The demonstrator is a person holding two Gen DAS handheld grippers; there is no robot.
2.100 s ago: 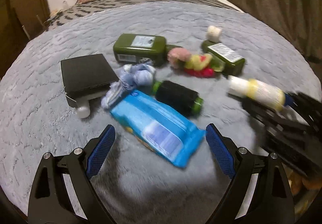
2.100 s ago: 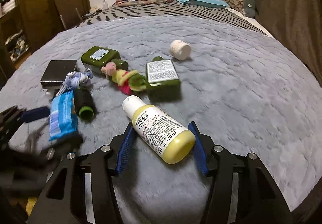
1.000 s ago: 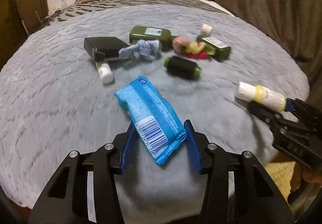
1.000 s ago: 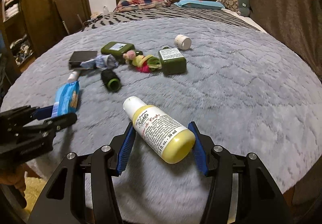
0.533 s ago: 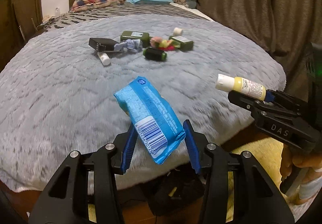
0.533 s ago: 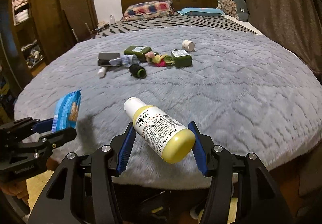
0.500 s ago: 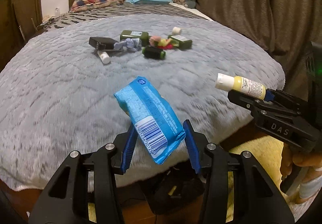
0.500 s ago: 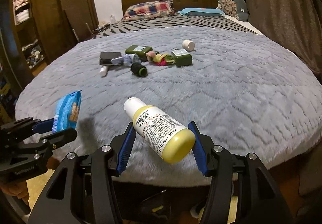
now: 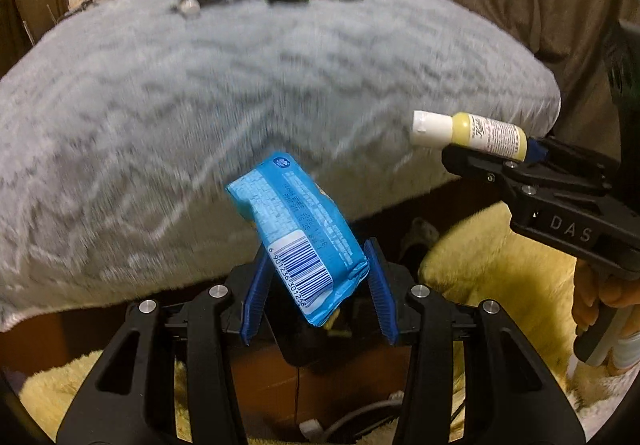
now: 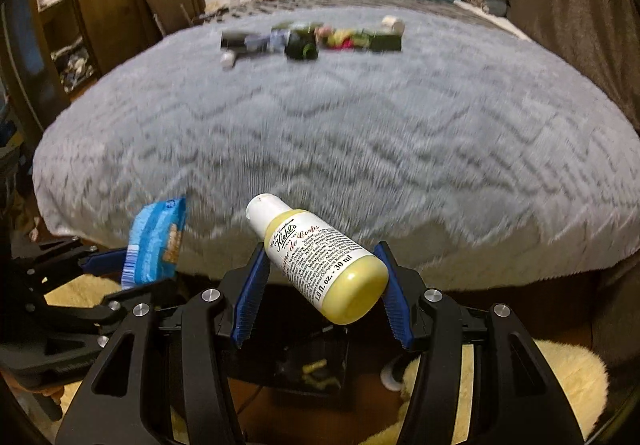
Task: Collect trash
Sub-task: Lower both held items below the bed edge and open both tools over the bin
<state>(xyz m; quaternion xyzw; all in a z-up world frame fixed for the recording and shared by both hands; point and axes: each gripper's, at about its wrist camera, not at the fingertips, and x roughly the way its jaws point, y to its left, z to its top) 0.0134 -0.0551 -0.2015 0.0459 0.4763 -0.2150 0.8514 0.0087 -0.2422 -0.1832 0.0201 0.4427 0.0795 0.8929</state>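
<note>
1. The pack (image 9: 298,245), a blue foil wrapper, is held clear of the bed, over a dark bin on the floor by the bed's foot. The left gripper (image 9: 316,289) has its pads closed on the pack's lower end, part-way open because the pack fills the gap. I judge it light, soft and crinkly, with slick film; a hold across the flat sides near the sealed end, as now, suits it, though a hard squeeze would crush what is inside.
2. The bottle (image 10: 320,265), small and yellow with a white cap, is also in the air above the bin (image 10: 316,365). The right gripper (image 10: 320,295) clamps it across the body near its base, jaws about as wide as the bottle. I judge it light, fairly stiff plastic, smooth and round, so it could twist or slide between the pads; gripping mid-body is safer than at the cap.
3. Writing: the bottle reads "Kiehl's", "Creme de Corps", "1.0 fl. oz. - 30 ml". The pack bears a barcode with digits 6 901236 301258; its other print is too small to read. The right gripper's side shows "DAS" in the left view.
4. The bin holds a few yellowish scraps.
5. Further off, the bed (image 10: 360,133) with its grey blanket carries a blurred row of other items (image 10: 312,37).
</note>
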